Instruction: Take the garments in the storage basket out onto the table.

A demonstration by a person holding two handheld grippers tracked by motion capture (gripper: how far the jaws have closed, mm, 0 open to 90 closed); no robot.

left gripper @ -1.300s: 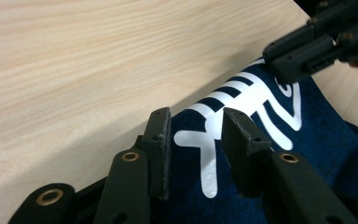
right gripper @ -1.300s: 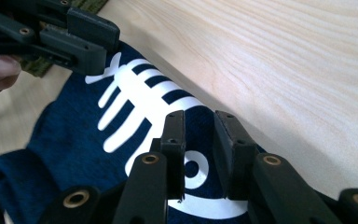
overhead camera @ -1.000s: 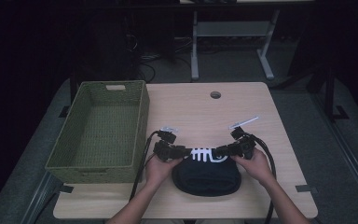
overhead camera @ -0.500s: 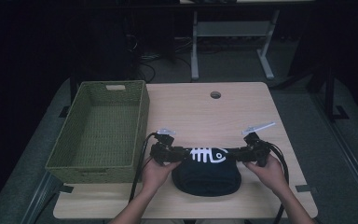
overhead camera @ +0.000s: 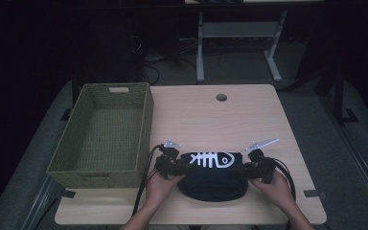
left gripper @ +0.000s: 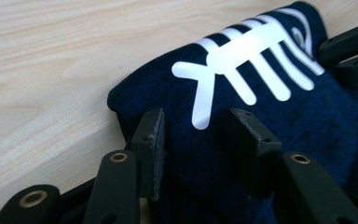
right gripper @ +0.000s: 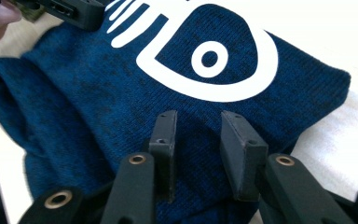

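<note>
1. Now, nearest the person, the folded dark blue garment (overhead camera: 213, 179) lies at the table's (overhead camera: 249, 120) 6 o'clock edge, its long axis running from 9 to 3 o'clock — one gripper at each end.
2. Left gripper (left gripper: 200, 135) – jaws partly open, straddling a fold of the knit cloth at the 9 o'clock end; whether they pinch it, I cannot tell.
3. Right gripper (right gripper: 198, 140), at the 3 o'clock end, shows the same: jaws partly apart over the fabric.
4. Both hands seem equally near.
5. Soft ribbed knit carries a smooth white fish-skeleton print (overhead camera: 212, 159).
6. Farther, at 10 o'clock, stands a green woven basket (overhead camera: 145, 122), rectangular and empty.
</note>
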